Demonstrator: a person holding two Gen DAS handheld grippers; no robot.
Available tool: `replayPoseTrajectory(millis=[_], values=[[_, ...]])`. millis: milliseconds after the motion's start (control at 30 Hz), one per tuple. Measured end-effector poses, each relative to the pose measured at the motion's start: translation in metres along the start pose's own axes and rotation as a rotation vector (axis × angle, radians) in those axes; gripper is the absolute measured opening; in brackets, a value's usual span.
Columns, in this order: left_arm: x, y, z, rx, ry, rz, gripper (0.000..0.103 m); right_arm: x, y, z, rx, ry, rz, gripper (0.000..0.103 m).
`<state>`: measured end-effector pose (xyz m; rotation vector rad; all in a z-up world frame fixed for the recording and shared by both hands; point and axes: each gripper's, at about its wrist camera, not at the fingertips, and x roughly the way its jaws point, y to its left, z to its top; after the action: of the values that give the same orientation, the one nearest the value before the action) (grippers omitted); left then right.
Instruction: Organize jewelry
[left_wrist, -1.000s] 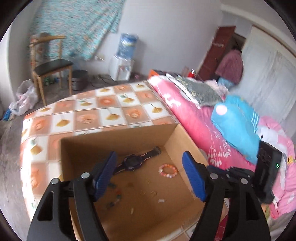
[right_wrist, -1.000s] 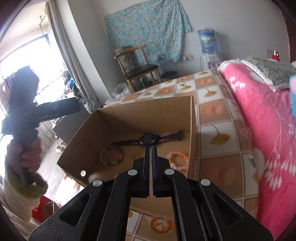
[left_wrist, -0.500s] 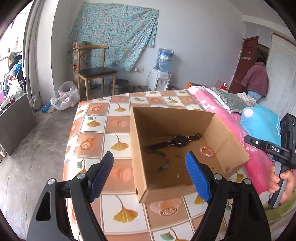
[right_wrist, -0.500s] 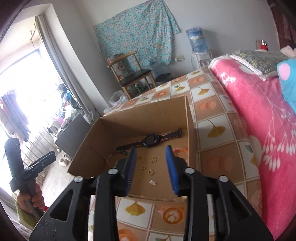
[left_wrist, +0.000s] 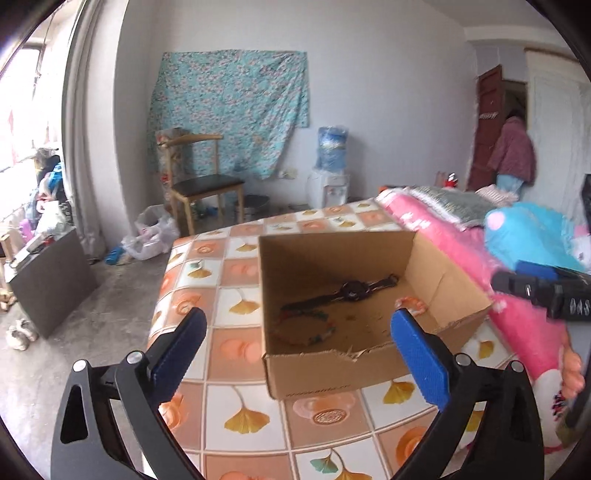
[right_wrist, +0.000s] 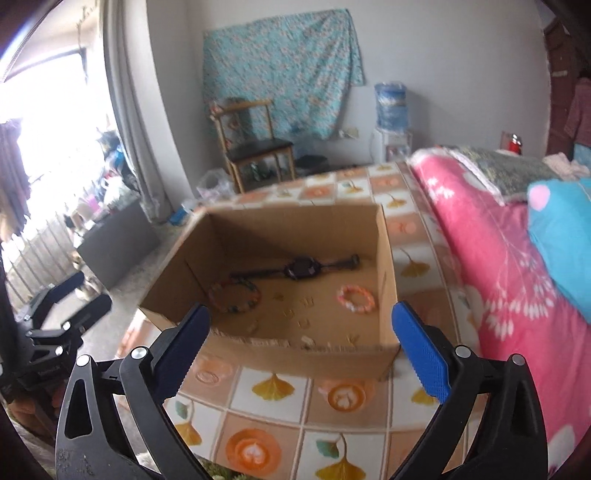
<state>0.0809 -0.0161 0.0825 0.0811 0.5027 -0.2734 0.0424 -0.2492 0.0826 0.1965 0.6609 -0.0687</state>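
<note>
An open cardboard box (left_wrist: 332, 376) stands on the tile-patterned bed sheet. On its floor lie a black watch (left_wrist: 354, 290), a multicoloured bead bracelet (left_wrist: 306, 328) and a pink bead bracelet (left_wrist: 412, 303). The right wrist view shows the same box (right_wrist: 295, 360), watch (right_wrist: 301, 268), both bracelets (right_wrist: 234, 295) (right_wrist: 356, 298) and several small gold pieces (right_wrist: 304, 323). My left gripper (left_wrist: 297, 317) hangs in front of the box, its jaws opening with nothing between them. My right gripper (right_wrist: 301, 310) is also short of the box's front wall, its jaws opening wide and empty.
A pink blanket (right_wrist: 498, 266) and a blue plush (left_wrist: 532, 236) lie right of the box. The bed's edge (left_wrist: 162, 295) drops to the grey floor on the left. A wooden chair (left_wrist: 199, 184) and a water dispenser (left_wrist: 330, 177) stand by the far wall.
Both grippers have drawn back out of the box to in front of it. The right gripper went from shut to wide open. The left jaws spread a little wider.
</note>
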Motion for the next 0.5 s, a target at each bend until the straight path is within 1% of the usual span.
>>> replayPoseTrajectory(millis=[33,133,167,267,300,333,367,433,500], values=[[0.001,-0.001,-0.002,-0.007,-0.007,0.019,0.099,0.003,0.001,-0.004,-0.001,0.017,-0.021,0.095],[0.006,-0.002,-0.004,-0.031,0.001,0.020,0.099,0.010,0.003,-0.014,0.008,0.059,-0.107,0.095],[0.007,-0.002,-0.005,-0.035,0.005,0.026,0.099,0.010,0.002,-0.016,0.016,0.061,-0.124,0.095],[0.010,-0.009,-0.005,0.003,0.012,0.093,0.099,0.007,0.001,-0.018,0.036,0.044,-0.168,0.095],[0.013,-0.012,-0.005,0.025,0.033,0.130,0.099,0.005,0.001,-0.019,0.037,0.035,-0.178,0.095],[0.017,-0.014,-0.004,0.039,0.068,0.143,0.099,0.004,0.002,-0.020,0.036,0.027,-0.189,0.095],[0.020,-0.014,-0.005,0.040,0.094,0.138,0.099,0.004,0.004,-0.021,0.032,0.023,-0.198,0.095],[0.026,-0.012,-0.006,0.008,0.156,0.133,0.099,0.007,0.008,-0.021,0.014,0.035,-0.201,0.095],[0.027,-0.009,-0.009,-0.028,0.180,0.146,0.099,0.011,0.012,-0.022,0.005,0.056,-0.211,0.095]])
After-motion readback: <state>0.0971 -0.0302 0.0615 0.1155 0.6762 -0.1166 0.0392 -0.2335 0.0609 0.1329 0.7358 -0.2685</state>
